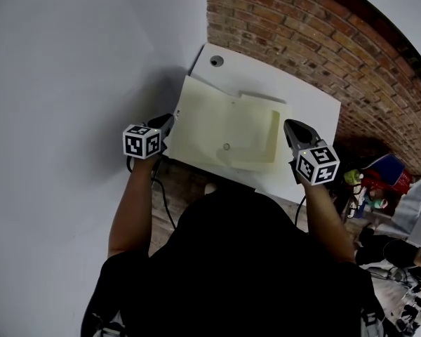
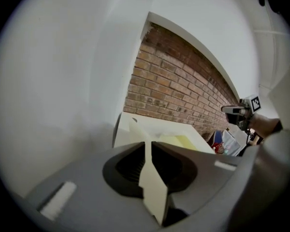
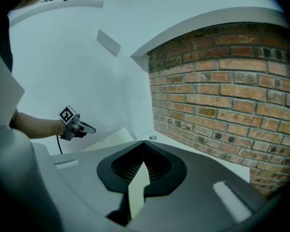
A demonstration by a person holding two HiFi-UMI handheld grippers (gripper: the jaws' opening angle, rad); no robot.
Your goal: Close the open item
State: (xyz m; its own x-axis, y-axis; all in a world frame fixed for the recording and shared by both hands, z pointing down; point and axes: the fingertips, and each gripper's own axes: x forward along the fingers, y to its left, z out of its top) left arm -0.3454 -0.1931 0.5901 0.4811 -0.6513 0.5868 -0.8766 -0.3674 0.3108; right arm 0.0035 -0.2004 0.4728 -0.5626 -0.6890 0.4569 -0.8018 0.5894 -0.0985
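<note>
The open pale-yellow paper folder [image 1: 224, 128] lies between our left hand-held gripper [image 1: 170, 121], jaws slightly apart, and right hand-held gripper [image 1: 290, 127], jaws together. Closing seems not yet begun; next we likely fold its flap over.

Workroom, maybe lab: brick wall [image 1: 302, 41], white table [image 1: 305, 97], bags [image 1: 387, 173], clutter [image 1: 410, 304] beside.

Top [image 1: 238, 258]: was black, with short sleeves.
Left gripper [image 1: 170, 120]: had a grey shell and black ribbed jaws.
Right gripper [image 1: 293, 126]: looked alike.
Cubes [image 1: 142, 141]: were white with black square markers.
Cable [image 1: 158, 195]: was thin and black.
</note>
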